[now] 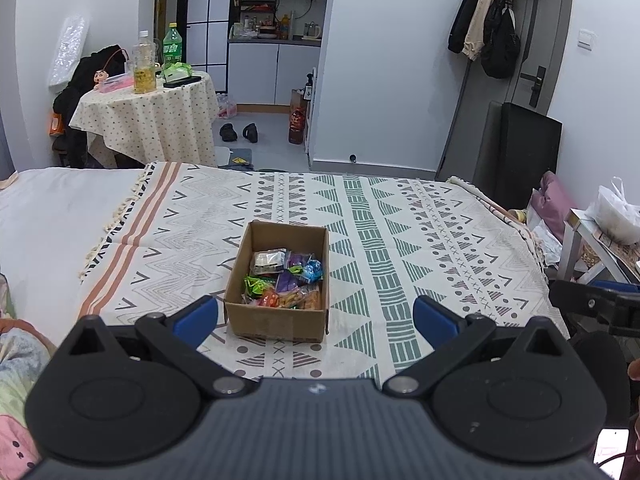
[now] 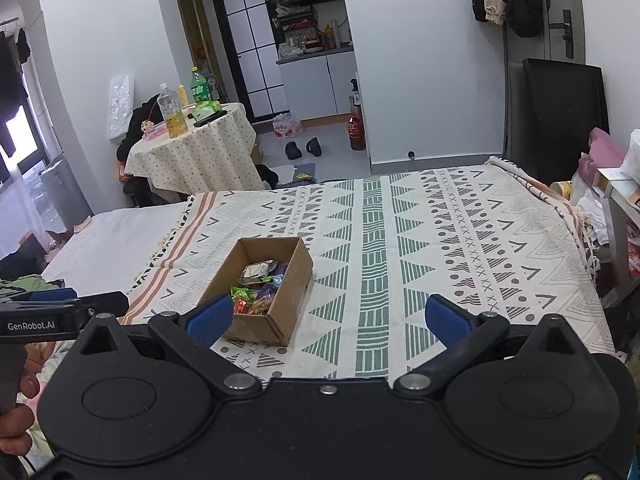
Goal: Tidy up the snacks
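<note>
Cardboard box [image 1: 276, 320] sitting open on patterned blanket [image 1: 400, 240], centre of bed, filled with mixed snack packets [image 1: 286, 276]; labels too small to read, lower packets hidden behind near wall. Left gripper [image 1: 316, 318] spread wide, empty, held back from box. Right gripper [image 2: 328, 318] also spread wide, empty, its left blue pad [image 2: 210, 316] overlapping box corner in view, contact unclear. Gripper bodies block near blanket edge.

My blue-padded black left gripper [image 1: 316, 320] frames a brown cardboard box [image 1: 276, 322] of multicoloured snack packets [image 1: 286, 280]. The cloth [image 1: 420, 240] beneath shows cream with green and grey geometric bands.
</note>
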Available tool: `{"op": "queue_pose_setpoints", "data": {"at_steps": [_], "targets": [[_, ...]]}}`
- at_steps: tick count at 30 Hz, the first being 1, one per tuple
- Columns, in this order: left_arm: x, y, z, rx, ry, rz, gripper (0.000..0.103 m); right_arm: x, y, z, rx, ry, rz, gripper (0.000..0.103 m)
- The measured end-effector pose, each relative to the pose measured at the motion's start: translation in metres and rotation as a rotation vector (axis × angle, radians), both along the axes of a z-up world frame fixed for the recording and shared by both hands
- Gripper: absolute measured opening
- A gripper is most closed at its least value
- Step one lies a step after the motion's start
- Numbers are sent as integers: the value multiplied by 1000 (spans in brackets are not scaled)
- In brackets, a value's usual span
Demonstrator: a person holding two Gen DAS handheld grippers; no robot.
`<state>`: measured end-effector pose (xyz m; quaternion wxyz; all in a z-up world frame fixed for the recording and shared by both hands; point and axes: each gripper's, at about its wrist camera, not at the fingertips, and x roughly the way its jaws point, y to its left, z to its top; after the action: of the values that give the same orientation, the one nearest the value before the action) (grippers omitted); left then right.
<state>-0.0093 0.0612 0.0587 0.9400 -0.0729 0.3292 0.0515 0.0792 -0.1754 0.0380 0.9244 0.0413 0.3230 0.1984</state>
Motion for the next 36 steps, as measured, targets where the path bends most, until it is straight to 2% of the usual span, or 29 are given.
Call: {"op": "queue_pose_setpoints", "data": {"at_steps": [32,36], "targets": [[-2,-2,-3,-5,5,-10,103,-3,2,-3,-23,-8,0,103],[-4,-1,-3,4,-2,14,103,-3,4,-4,-30,-2,4,103]]}}
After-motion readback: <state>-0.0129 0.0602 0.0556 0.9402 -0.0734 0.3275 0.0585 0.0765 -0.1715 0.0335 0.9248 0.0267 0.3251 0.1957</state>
